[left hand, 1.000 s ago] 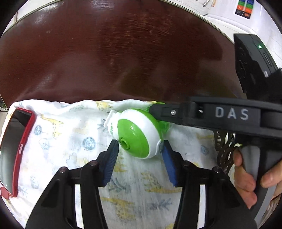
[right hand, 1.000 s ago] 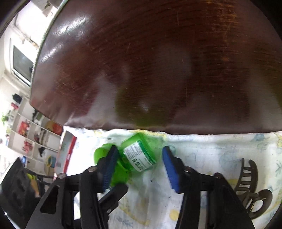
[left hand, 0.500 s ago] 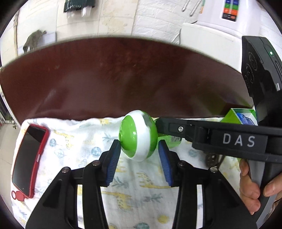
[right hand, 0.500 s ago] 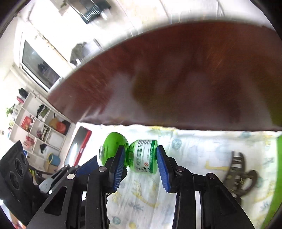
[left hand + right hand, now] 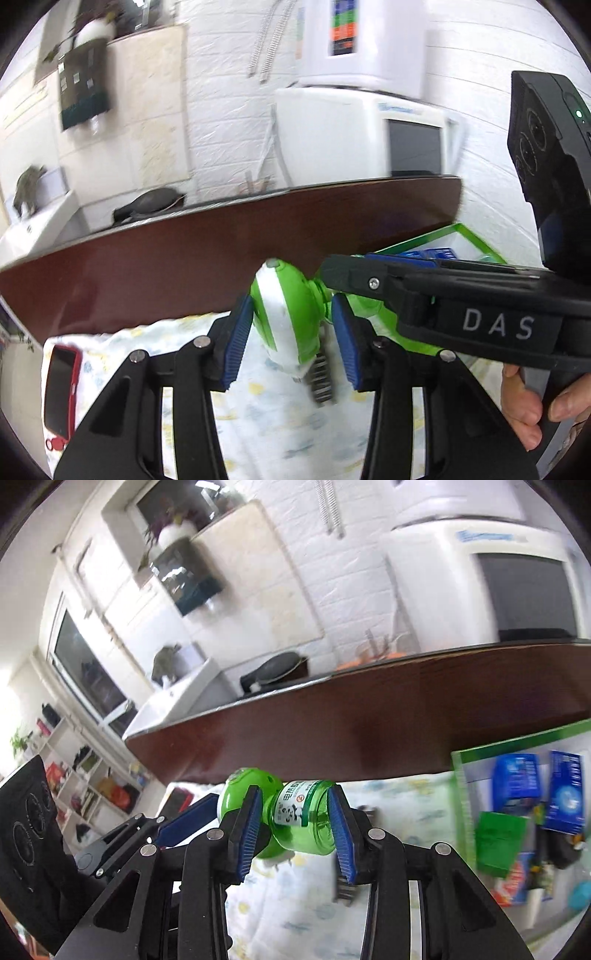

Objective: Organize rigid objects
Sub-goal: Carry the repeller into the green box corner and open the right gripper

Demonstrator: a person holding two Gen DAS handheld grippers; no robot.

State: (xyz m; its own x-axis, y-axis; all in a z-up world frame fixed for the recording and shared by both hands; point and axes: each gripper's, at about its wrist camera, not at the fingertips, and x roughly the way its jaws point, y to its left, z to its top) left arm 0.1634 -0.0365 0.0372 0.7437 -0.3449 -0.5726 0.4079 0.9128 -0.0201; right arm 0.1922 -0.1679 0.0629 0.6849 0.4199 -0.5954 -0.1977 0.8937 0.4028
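Left wrist view: much of the scene is blurred, and the dark comb-like thing on the printed cloth cannot be identified. The right side is blocked by the right gripper, whose body hides most of the green-rimmed tray; only fingers of the hand on its handle are seen. A red phone is cut off at the left edge. The mosquito repellent device is held up above the cloth, in front of the dark bench: a rounded white and green plug-in head joined to a clear green bottle with a white printed label, lying sideways. The jaws of the left gripper are clamped on the head. In the right wrist view the right gripper's jaws are clamped on the bottle, and the boxes in the tray are smeared and unreadable.
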